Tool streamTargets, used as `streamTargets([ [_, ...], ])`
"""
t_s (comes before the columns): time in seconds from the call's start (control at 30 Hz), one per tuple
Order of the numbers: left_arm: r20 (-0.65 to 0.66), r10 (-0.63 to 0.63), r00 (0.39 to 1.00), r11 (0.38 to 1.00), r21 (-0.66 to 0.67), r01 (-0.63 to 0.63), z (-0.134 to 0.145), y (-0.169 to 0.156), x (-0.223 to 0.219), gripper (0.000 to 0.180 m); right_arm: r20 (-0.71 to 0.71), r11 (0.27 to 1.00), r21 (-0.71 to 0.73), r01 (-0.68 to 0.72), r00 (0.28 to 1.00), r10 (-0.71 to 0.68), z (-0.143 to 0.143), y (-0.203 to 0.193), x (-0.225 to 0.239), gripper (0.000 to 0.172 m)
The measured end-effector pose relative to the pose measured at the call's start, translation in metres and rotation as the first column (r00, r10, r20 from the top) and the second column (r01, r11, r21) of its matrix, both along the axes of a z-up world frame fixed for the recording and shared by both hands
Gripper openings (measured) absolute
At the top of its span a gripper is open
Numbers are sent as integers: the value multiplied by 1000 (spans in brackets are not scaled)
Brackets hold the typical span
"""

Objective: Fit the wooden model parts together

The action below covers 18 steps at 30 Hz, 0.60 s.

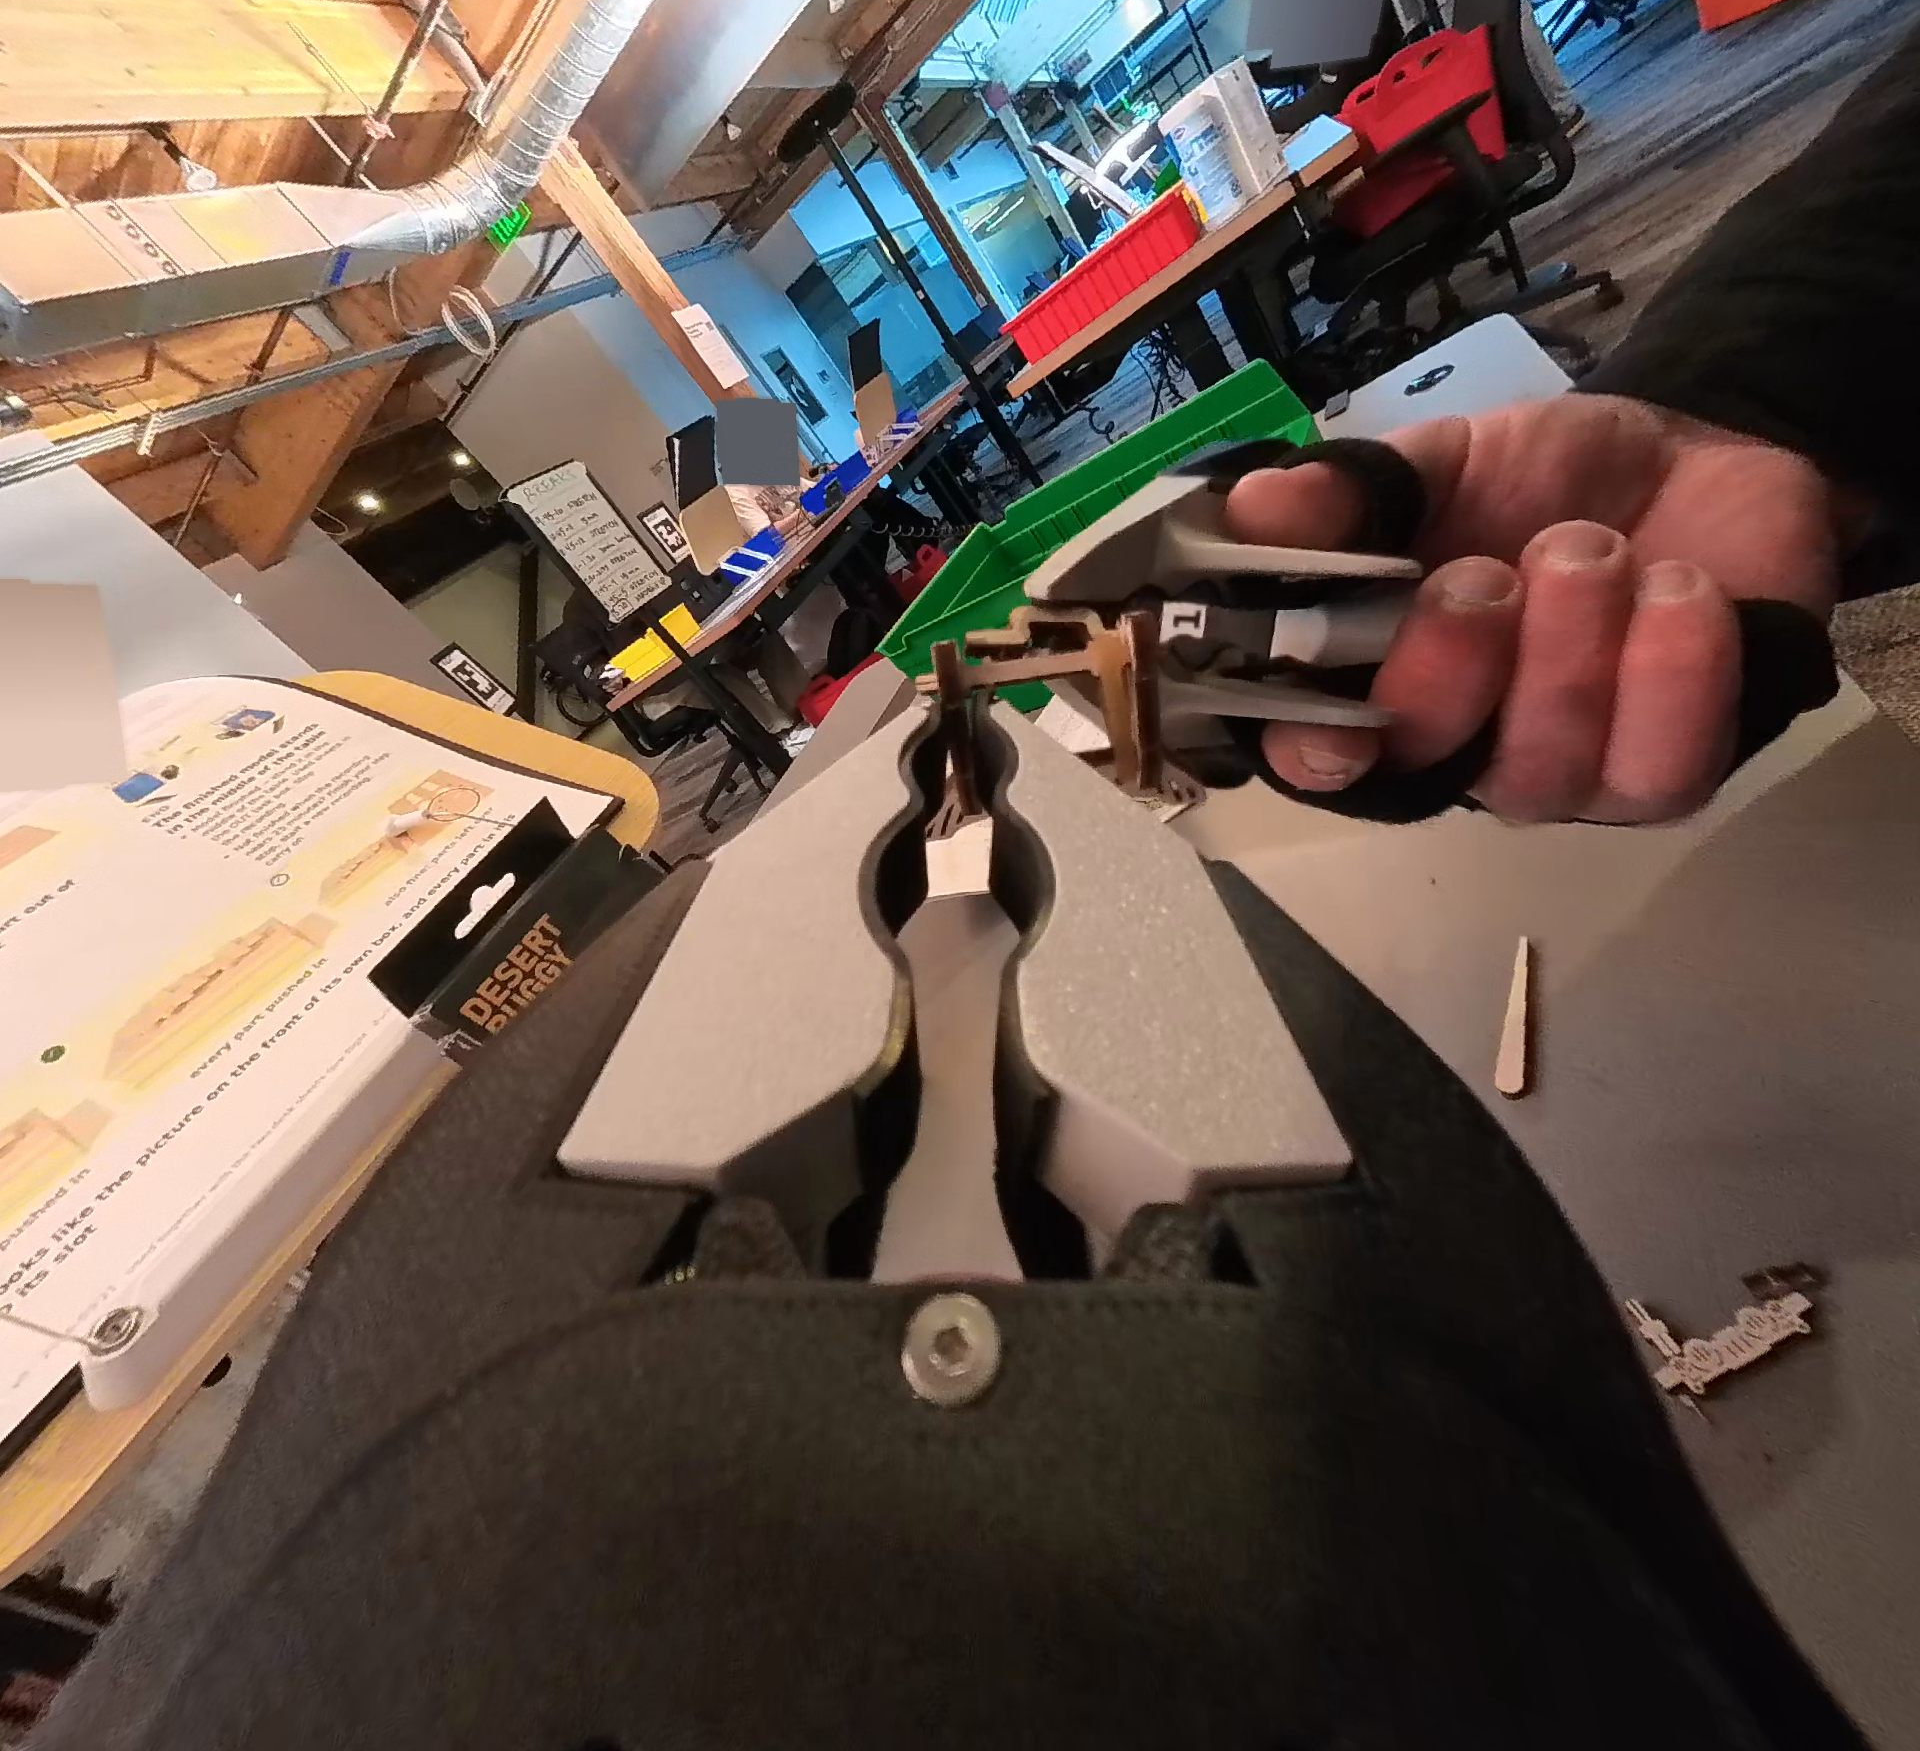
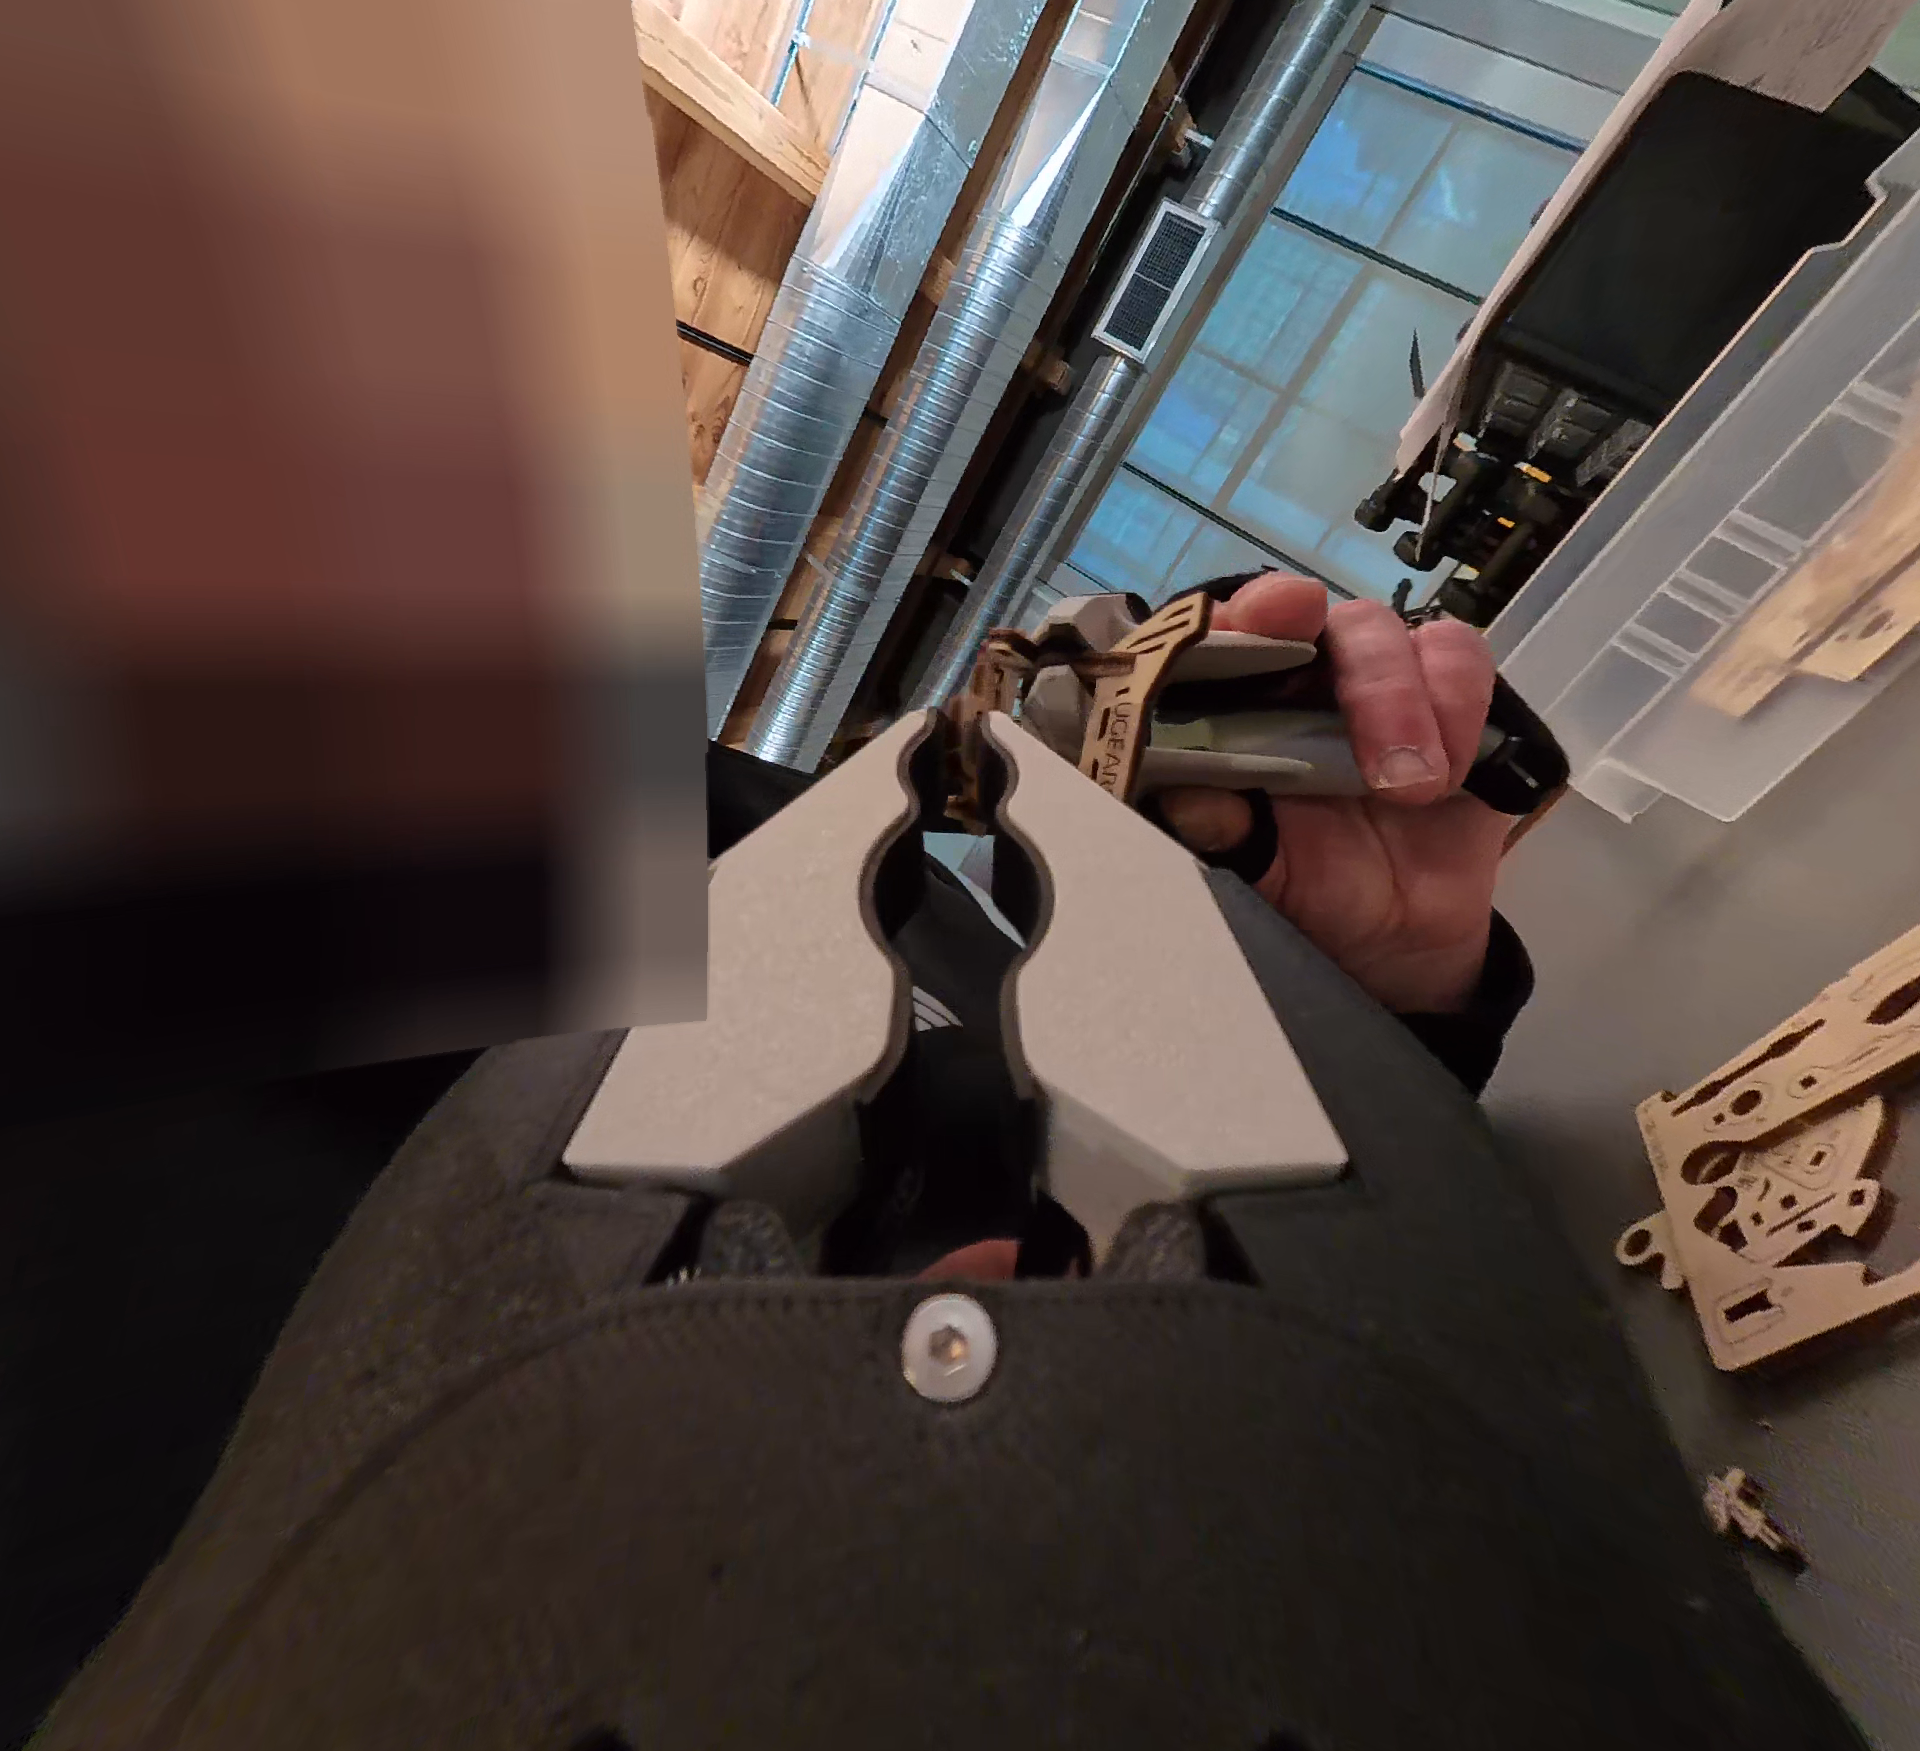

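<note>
Wooden model assembly [image 1: 1049, 662] is up off the worktop [image 1: 1558, 1026], and I've got both jaws clamped narrow on it: left gripper [image 1: 961, 766] pinching one upright plate, right gripper [image 2: 961, 771] pinching the opposite end. I'd keep both grips square and push straight along the slot, no twisting, since this ply looks snappable. Spare sheets [image 2: 1787, 1171] lie farther out.

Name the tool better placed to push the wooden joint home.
Probably the right tool: it clamps the larger wooden frame, while the left tool pinches the thin wooden piece slotted onto it, suited to bracing.
</note>
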<state>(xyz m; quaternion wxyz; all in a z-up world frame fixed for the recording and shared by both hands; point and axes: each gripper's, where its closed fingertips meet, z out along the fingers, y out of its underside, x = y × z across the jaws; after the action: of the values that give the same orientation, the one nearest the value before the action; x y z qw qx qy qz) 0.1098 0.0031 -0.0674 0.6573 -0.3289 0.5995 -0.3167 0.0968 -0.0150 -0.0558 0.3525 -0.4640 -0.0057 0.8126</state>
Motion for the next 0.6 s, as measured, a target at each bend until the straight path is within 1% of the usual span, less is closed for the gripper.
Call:
streamTargets([
  [0.2, 1, 9, 1000, 1000, 10, -9, 0, 0, 1, 1, 69, 997, 15, 70, 995, -71, -4, 1, 1, 2],
  [0.6, 2, 13, 1000, 1000, 4, -13, 0, -1, 2, 1, 85, 991, 1, 135, 987, -135, -7, 3, 6, 2],
])
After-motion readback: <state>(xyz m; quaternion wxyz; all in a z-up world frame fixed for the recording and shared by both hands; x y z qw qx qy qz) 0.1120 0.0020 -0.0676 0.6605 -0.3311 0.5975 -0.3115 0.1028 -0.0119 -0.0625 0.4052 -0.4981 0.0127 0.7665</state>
